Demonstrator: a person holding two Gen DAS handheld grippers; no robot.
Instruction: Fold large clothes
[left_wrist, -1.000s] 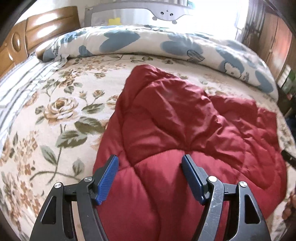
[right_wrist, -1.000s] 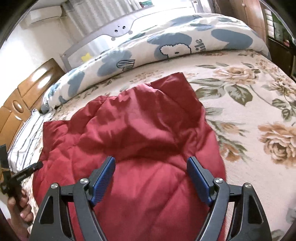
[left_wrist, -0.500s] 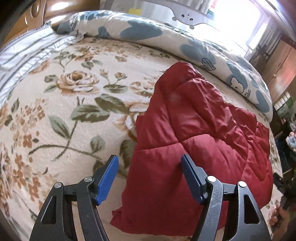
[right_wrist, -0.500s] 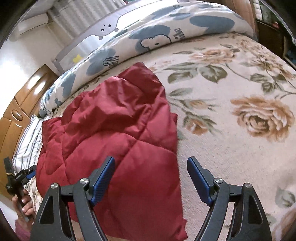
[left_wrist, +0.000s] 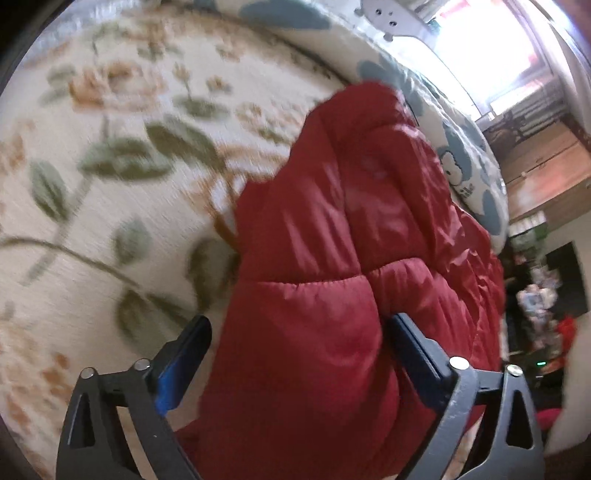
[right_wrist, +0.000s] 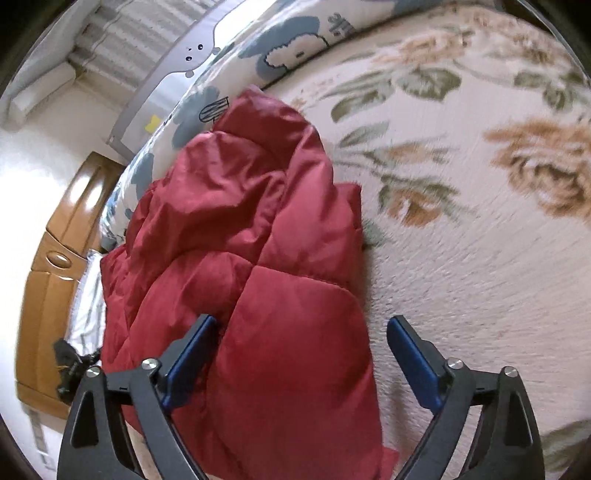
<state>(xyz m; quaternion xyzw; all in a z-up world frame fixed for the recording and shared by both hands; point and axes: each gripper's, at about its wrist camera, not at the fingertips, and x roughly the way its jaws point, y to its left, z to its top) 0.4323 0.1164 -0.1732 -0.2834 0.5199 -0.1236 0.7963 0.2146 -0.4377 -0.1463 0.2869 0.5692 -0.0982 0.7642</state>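
Straddling near corners of puffy red quilted jacket (left_wrist: 332, 258) (right_wrist: 258, 258): our left gripper (left_wrist: 299, 347) and right gripper (right_wrist: 301, 347) just opened wide, nothing clamped; folding unfinished.

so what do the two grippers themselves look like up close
Both look alike. The left gripper and the right gripper each have two black angular arms with triangular cut-outs and round silver bolt heads at the joints. Each finger ends in a flat blue pad with a ribbed face. No cables or markings show, and no sleeve is in view.

Motion blurs the floral bedspread (left_wrist: 110, 206); the red jacket's (left_wrist: 314, 332) near hem is cut off.
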